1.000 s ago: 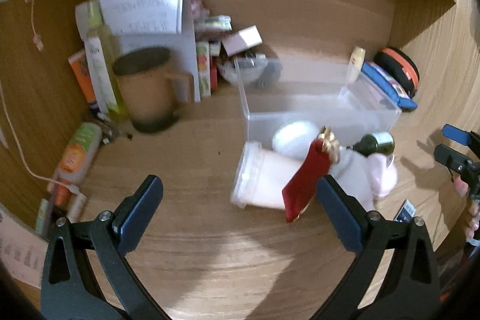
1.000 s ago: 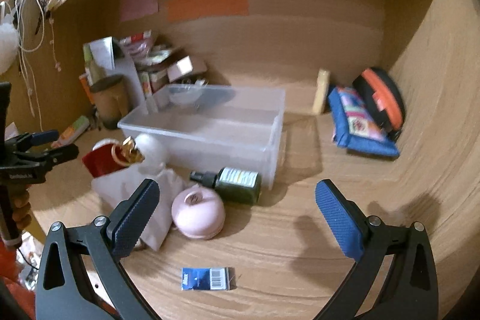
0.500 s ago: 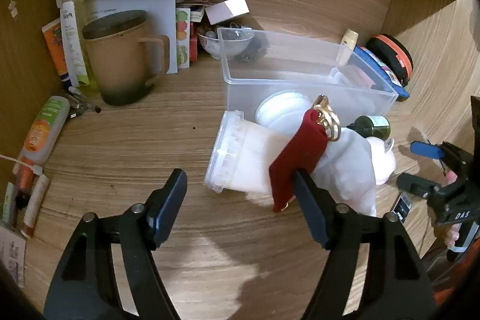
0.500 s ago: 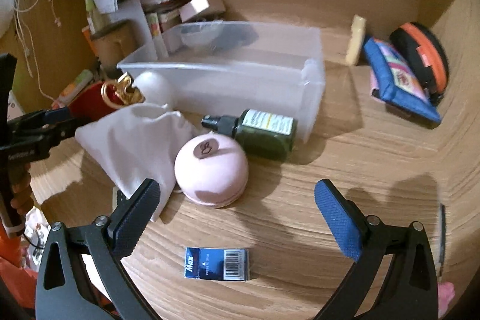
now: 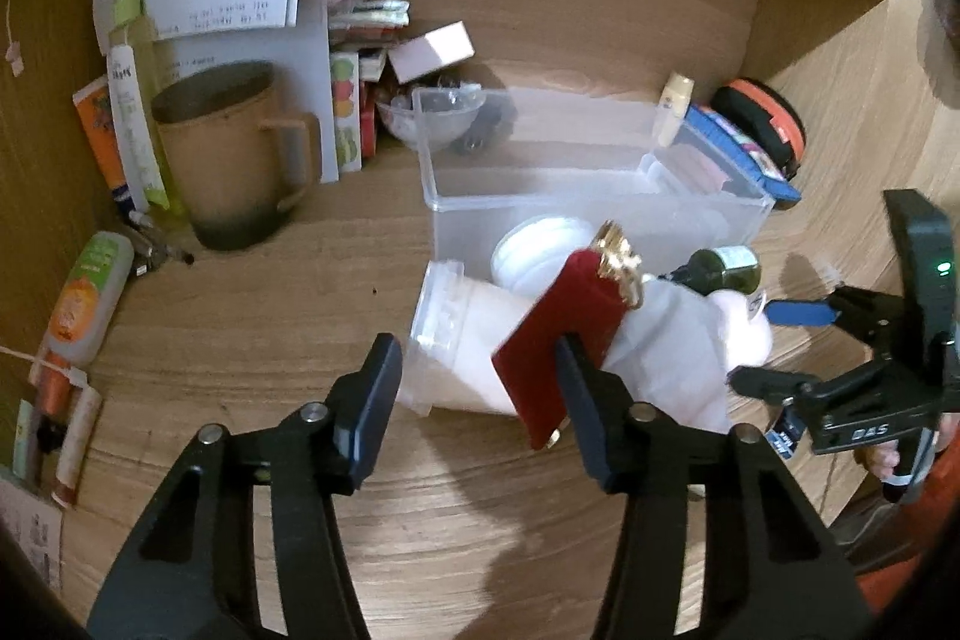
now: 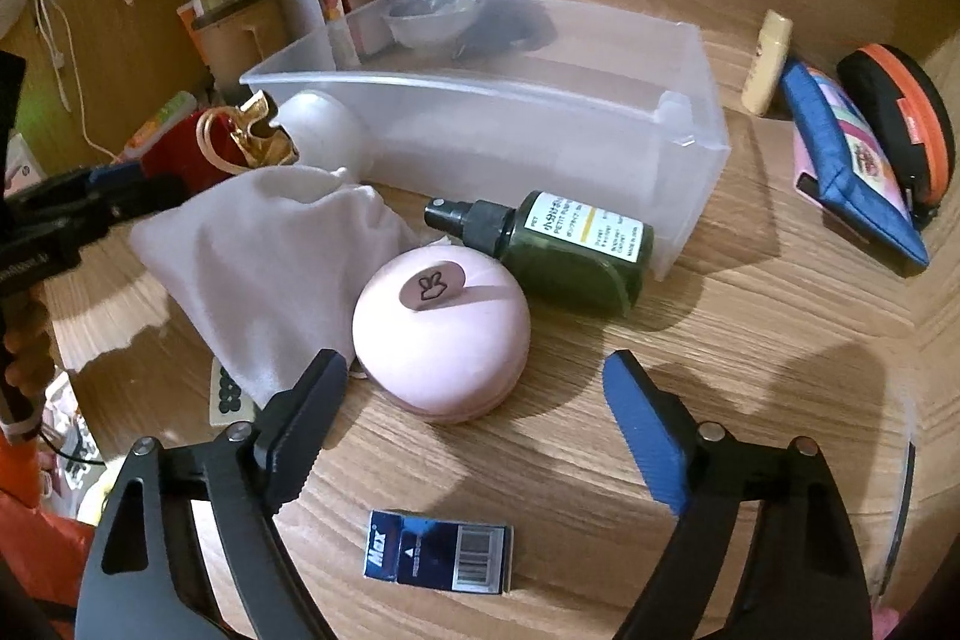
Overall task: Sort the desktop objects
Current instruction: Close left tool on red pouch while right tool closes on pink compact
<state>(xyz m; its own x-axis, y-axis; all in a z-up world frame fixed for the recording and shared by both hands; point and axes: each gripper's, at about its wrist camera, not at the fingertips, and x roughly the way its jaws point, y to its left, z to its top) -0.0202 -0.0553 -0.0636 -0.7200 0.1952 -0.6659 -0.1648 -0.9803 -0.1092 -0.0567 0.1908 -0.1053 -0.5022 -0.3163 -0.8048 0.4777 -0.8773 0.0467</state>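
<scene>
A: What's nearest the right gripper (image 6: 474, 400)?

B: Its fingers (image 6: 645, 436) stand wide apart, holding nothing, angled down over the table (image 6: 750, 340). A small blue box (image 6: 438, 559) lies between them, nearest the camera; just beyond sits the pink round case (image 6: 441, 331).

A: And behind that?

B: A white pouch (image 6: 264, 256), a dark green spray bottle (image 6: 552, 250), then the clear plastic bin (image 6: 510, 112).

A: The left gripper (image 5: 477, 403)?

B: Also parted and empty, tilted down. Its right finger stands in front of a red pouch (image 5: 564, 334); whether they touch, I cannot tell. A white jar (image 5: 462, 334) lies on its side behind.
</scene>
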